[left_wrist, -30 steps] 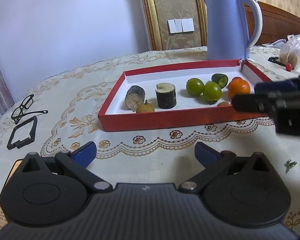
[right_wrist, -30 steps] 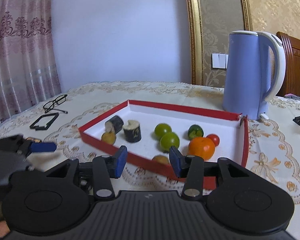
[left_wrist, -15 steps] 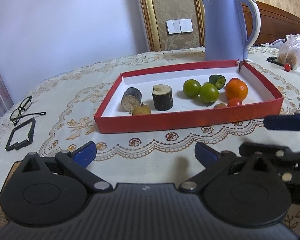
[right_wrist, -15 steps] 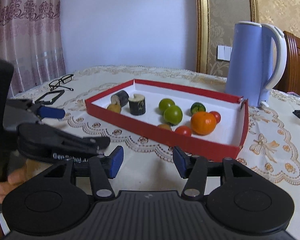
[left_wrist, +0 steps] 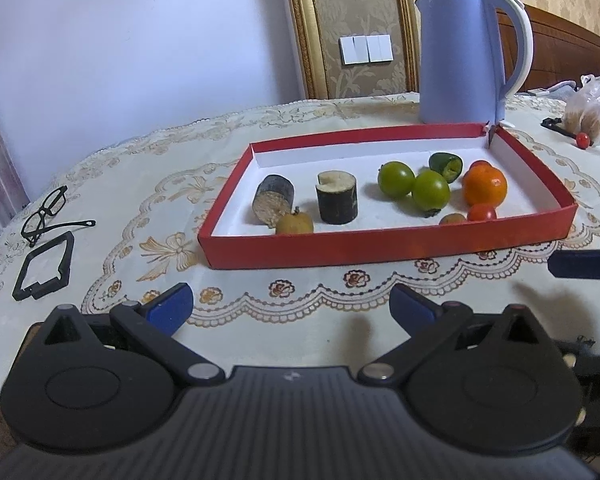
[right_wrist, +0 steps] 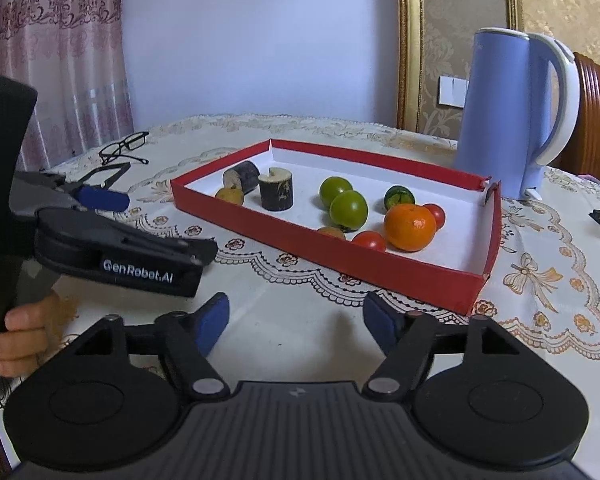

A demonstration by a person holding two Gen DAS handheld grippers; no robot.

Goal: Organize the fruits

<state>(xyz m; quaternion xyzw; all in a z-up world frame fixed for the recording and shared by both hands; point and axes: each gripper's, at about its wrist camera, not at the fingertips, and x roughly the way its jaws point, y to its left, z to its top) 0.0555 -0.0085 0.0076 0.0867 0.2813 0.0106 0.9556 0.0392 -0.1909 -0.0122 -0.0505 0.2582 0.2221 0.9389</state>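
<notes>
A shallow red box (left_wrist: 380, 246) (right_wrist: 380, 268) with a white floor lies on the tablecloth. It holds two dark sugarcane pieces (left_wrist: 336, 198) (right_wrist: 276, 191), a small brown fruit (left_wrist: 295, 223), two green fruits (left_wrist: 430, 190) (right_wrist: 348, 209), a dark green fruit (right_wrist: 399, 197), an orange (left_wrist: 485, 186) (right_wrist: 410, 227) and small red tomatoes (left_wrist: 482, 213) (right_wrist: 370, 240). My left gripper (left_wrist: 290, 304) stands open over bare cloth in front of the box. My right gripper (right_wrist: 296, 322) is near the box's front corner; its jaws are opening with nothing between them.
A blue kettle (left_wrist: 466, 56) (right_wrist: 512, 116) stands behind the box. Black glasses (left_wrist: 46, 216) and a black frame (left_wrist: 44, 266) lie at the left. A plastic bag (left_wrist: 590, 108) and a loose red tomato (left_wrist: 583, 140) sit at the far right. A hand (right_wrist: 16, 336) holds the left gripper.
My right gripper drew back from over the box's front edge and sank to the cloth before it, and its jaws spread wider. The left gripper kept still.
</notes>
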